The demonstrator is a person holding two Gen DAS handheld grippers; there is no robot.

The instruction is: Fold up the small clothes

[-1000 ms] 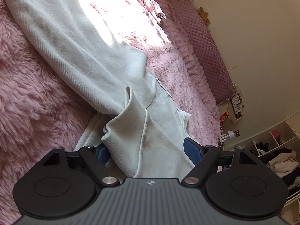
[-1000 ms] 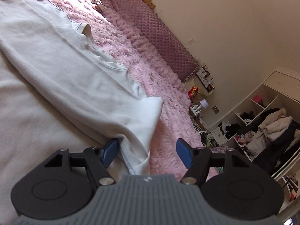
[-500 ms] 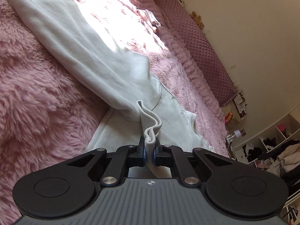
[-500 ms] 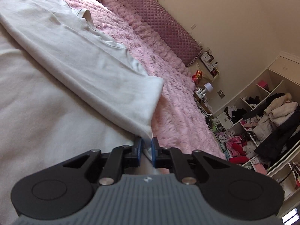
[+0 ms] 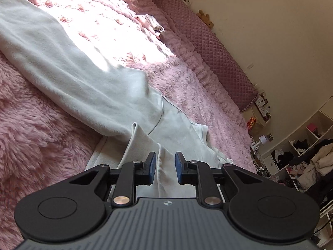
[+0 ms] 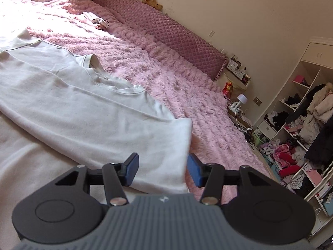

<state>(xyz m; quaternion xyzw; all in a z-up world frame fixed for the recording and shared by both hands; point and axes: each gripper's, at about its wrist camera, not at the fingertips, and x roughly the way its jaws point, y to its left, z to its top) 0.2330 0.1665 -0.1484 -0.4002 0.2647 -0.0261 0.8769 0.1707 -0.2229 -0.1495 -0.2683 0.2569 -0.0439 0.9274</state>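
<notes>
A white long-sleeved top [image 5: 87,79] lies spread on a fluffy pink blanket [image 5: 31,137]. In the left wrist view a folded ridge of its cloth [image 5: 145,143] runs between the blue pads of my left gripper [image 5: 165,167], which stands open, pads apart from the cloth. In the right wrist view the top [image 6: 79,108] lies flat, its neckline [image 6: 93,62] at the far side. The sleeve end [image 6: 166,158] lies between the open pads of my right gripper [image 6: 162,169], not pinched.
A quilted mauve bolster [image 6: 166,29] runs along the bed's far edge by the wall. A small pile of pale clothes [image 6: 94,19] lies farther up the blanket. Open shelves stuffed with clothes [image 6: 301,120] stand at the right, with clutter on the floor.
Both grippers were shut on the white cloth half a second ago and have opened, letting it go. Both have pulled up and back from the top a little.
</notes>
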